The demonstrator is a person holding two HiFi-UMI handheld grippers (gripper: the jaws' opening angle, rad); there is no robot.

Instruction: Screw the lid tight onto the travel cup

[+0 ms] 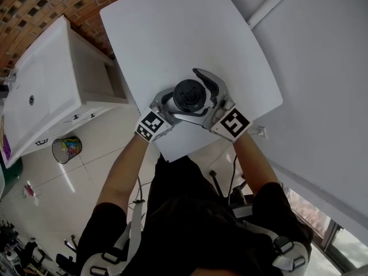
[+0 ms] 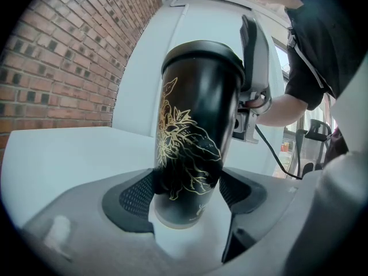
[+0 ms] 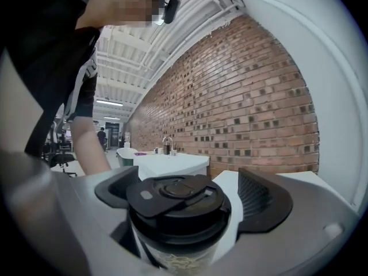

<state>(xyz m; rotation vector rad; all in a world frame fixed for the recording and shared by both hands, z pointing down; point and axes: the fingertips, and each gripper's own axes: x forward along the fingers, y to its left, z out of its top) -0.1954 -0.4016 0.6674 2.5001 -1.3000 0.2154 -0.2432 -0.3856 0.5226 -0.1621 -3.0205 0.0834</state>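
Showing one white table (image 1: 172, 27), with one travel cup (image 2: 192, 131) standing at its 6 o'clock edge in the head view. The cup's long axis is upright, base on the table and mouth at 12 o'clock in the left gripper view.

Two grippers meet at the cup. The left gripper (image 2: 187, 191) reaches in from 8 o'clock in the head view and is clamped on the cup's lower body, one pad touching each flank. The right gripper (image 3: 190, 195) reaches in from 4 o'clock, level with the cup's top.

One black lid (image 3: 175, 197) with a flip tab sits on the cup's mouth, between the right gripper's jaws. These jaws stand wide. In the right gripper view the 9 o'clock pad is at or just beside the rim, while the 3 o'clock pad is apart from it, with white table showing in the gap.

The lid lies straight ahead of the right gripper, which is the nearer tool to it. Its turning axis runs upright, across that gripper's line. Tightening would likely need these jaws closed on the rim while the left steadies the body. Whether the thread is already engaged cannot be told.
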